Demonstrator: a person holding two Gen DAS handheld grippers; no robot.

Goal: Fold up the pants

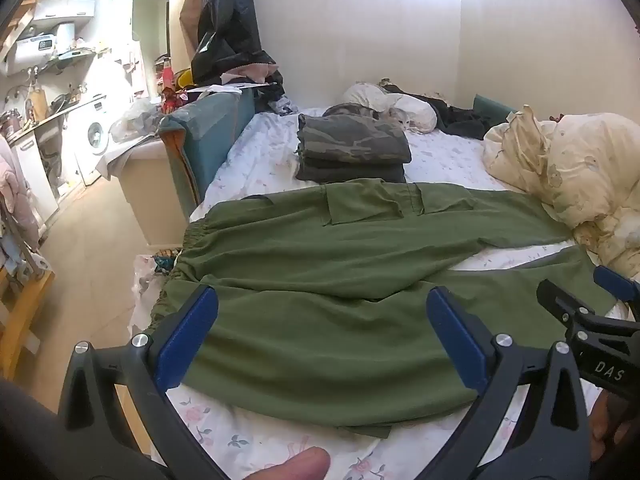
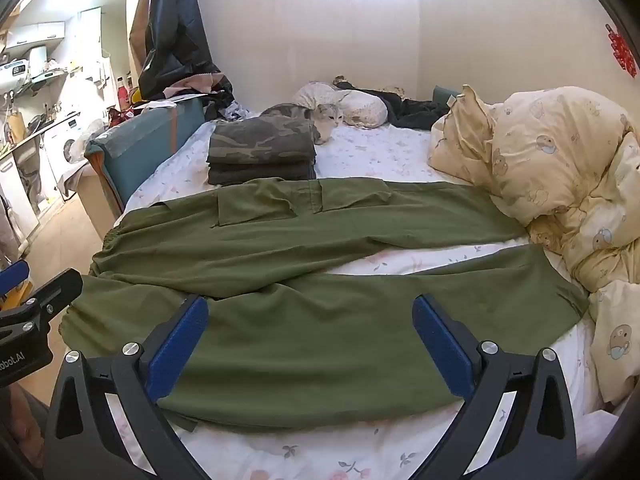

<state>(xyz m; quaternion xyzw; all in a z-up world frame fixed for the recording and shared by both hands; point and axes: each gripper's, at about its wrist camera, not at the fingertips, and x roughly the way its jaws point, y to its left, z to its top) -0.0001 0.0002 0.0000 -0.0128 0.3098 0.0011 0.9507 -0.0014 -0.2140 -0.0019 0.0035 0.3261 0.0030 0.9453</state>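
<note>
Starting at the left, my left gripper (image 1: 322, 334) hangs with jaws spread wide and empty above the elastic waistband (image 1: 188, 236) of the olive-green cargo pants (image 2: 300, 240), which lie flat across the floral bedsheet (image 2: 360, 452), both legs apart and unfolded; behind them sits a folded camouflage stack (image 2: 260, 148). My right gripper (image 2: 310, 344) is likewise agape over the near leg. No fold is begun, I judge.
</note>
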